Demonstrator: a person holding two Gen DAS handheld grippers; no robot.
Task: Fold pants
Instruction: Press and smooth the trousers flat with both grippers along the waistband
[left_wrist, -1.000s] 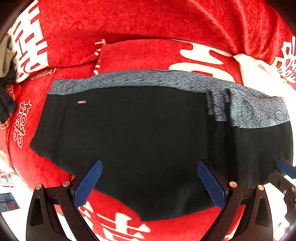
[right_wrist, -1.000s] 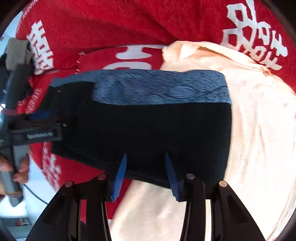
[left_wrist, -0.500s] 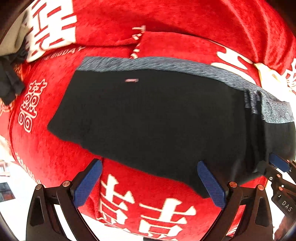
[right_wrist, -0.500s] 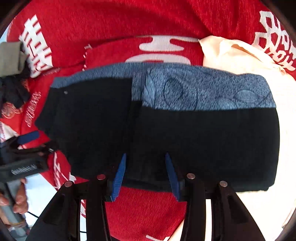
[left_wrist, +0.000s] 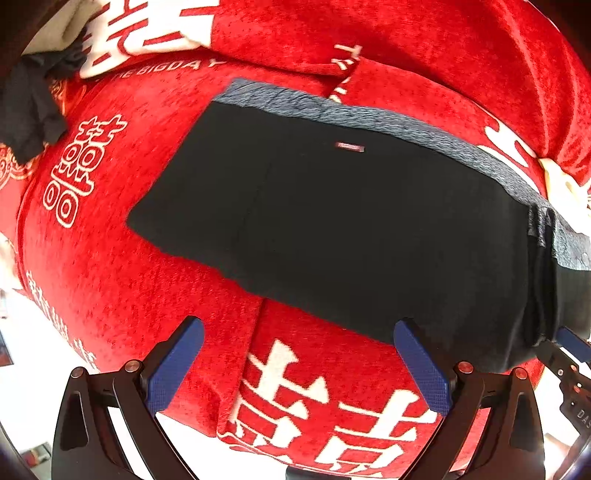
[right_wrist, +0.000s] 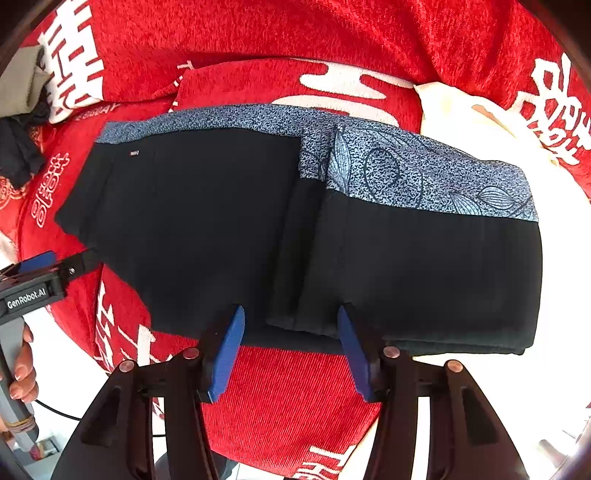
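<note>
Black pants (left_wrist: 332, 221) with a blue-grey patterned waistband (right_wrist: 424, 177) lie folded on a red cloth. In the right wrist view the pants (right_wrist: 221, 229) show a folded layer stacked on the right half. My left gripper (left_wrist: 299, 362) is open and empty, hovering over the red cloth just short of the pants' near edge. My right gripper (right_wrist: 291, 350) is open and empty, its blue pads (right_wrist: 225, 347) at the pants' near edge by the fold. The left gripper also shows at the left of the right wrist view (right_wrist: 37, 269).
The red cloth (left_wrist: 129, 277) with white characters covers the surface. A cream cloth (right_wrist: 498, 125) lies under and behind the pants' right side. A dark garment (left_wrist: 26, 107) and a grey one (right_wrist: 18, 85) sit at the far left.
Both grippers have pulled back toward me and away from the pants. The left view has shifted left, so the pants now sit farther right. The right jaws stand wider than before.
</note>
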